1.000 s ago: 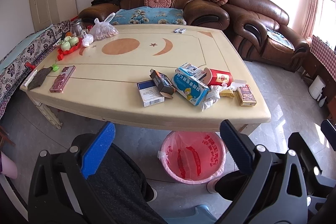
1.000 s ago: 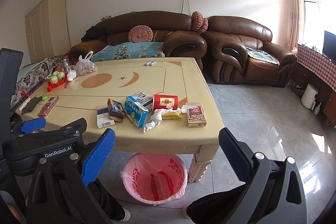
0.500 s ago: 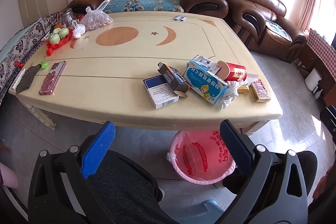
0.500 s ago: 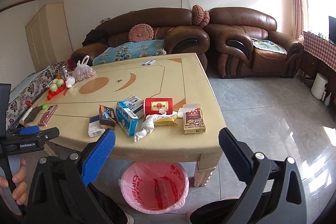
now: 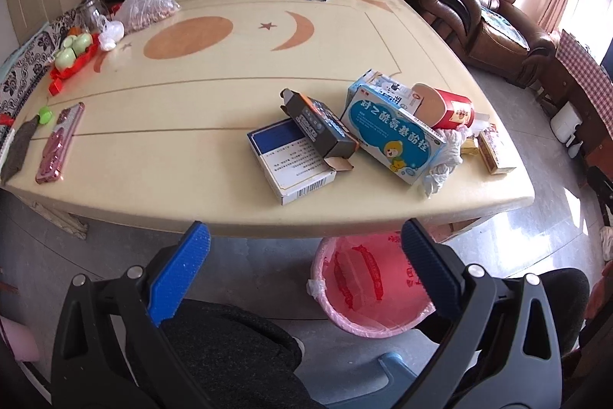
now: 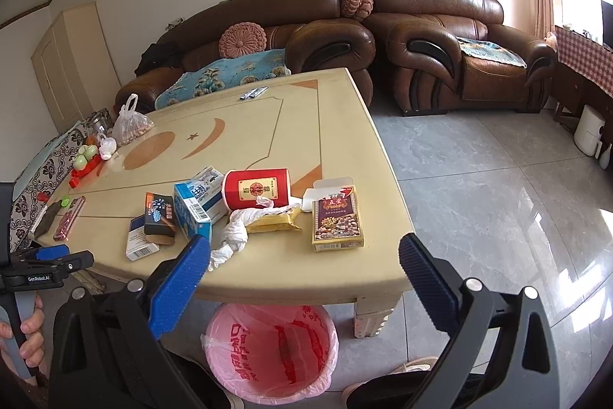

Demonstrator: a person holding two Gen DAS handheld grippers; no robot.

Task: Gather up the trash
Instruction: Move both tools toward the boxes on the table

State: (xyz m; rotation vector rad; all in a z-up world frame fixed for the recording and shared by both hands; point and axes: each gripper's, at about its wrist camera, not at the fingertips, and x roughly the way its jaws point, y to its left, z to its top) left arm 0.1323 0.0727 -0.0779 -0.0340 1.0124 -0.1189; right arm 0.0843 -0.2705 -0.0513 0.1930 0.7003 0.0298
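Trash lies near the front edge of the cream table [image 5: 191,156]: a blue-white flat box [image 5: 293,160], a dark box [image 5: 325,129], a light blue box [image 5: 398,140], a red cup on its side [image 5: 452,108], a crumpled white tissue [image 5: 444,163] and a brown card pack [image 6: 337,221]. A pink-lined bin [image 5: 367,286] stands on the floor under the table edge; it also shows in the right wrist view [image 6: 272,351]. My left gripper [image 5: 302,267] is open and empty before the table edge. My right gripper [image 6: 302,275] is open and empty, just short of the tissue [image 6: 233,236].
A pink phone [image 5: 59,144], a dark cloth, red tray with green cups [image 5: 72,56] and a plastic bag [image 5: 147,6] sit at the table's left. Brown sofas [image 6: 452,48] stand behind. Grey tiled floor lies to the right. My legs are below the grippers.
Both grippers have moved forward toward the table's front edge, so the trash looks nearer. Both stay open. Nothing on the table has moved.
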